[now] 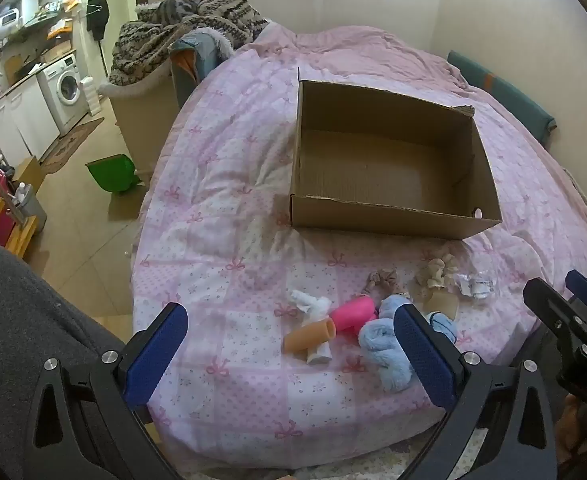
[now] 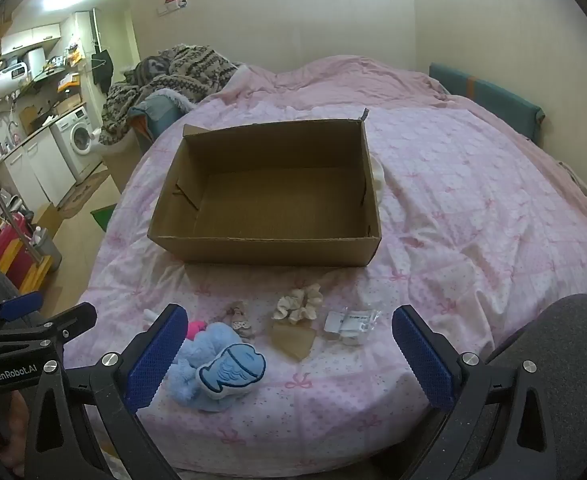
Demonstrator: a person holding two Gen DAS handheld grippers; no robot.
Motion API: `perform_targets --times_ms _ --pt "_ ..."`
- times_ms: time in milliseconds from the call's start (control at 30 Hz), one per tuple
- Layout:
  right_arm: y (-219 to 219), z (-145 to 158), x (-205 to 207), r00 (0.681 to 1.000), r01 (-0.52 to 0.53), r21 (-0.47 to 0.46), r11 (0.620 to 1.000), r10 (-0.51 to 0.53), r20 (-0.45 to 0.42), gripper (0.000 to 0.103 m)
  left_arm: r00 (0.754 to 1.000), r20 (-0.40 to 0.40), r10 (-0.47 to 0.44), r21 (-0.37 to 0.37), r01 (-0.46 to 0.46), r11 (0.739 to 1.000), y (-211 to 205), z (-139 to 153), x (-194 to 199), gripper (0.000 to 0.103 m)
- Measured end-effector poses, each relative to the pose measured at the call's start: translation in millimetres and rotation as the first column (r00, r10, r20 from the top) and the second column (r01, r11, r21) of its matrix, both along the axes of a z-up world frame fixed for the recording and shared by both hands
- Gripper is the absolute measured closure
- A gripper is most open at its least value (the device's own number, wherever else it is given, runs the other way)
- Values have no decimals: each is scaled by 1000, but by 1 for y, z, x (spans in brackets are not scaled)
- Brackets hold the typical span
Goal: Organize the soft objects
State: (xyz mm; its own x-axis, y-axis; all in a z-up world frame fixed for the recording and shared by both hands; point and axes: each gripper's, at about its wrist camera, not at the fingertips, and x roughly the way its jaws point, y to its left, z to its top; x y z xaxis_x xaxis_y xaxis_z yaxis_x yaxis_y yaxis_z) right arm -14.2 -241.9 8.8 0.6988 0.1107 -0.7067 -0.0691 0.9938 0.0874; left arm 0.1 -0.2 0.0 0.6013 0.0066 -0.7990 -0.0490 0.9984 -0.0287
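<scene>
Soft objects, assorted, in a loose row on the pink bed (image 2: 453, 200), near edge, in front of the empty cardboard box (image 2: 269, 248).

Lot, from my left: white rolled cloth (image 1: 307, 302); orange tube (image 1: 311, 336) just beside it; pink tube (image 1: 353, 312); blue plush fish (image 2: 229, 372) on blue fleece; small patterned scrunchie (image 2: 241, 318); cream scrunchie (image 2: 299, 306) on its brown card; clear packet (image 2: 351, 322) furthest right. My left gripper (image 1: 289, 360) and my right gripper (image 2: 289, 360) both stand wide, holding nothing, angled down above the row.
</scene>
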Motion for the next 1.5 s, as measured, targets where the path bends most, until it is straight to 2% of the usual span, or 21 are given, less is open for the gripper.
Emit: perform_targets --times_ms 1500 --pt "1 1 -1 1000 4 -14 1000 -4 1 0 1000 9 6 2 -6 1000 -1 -2 1 0"
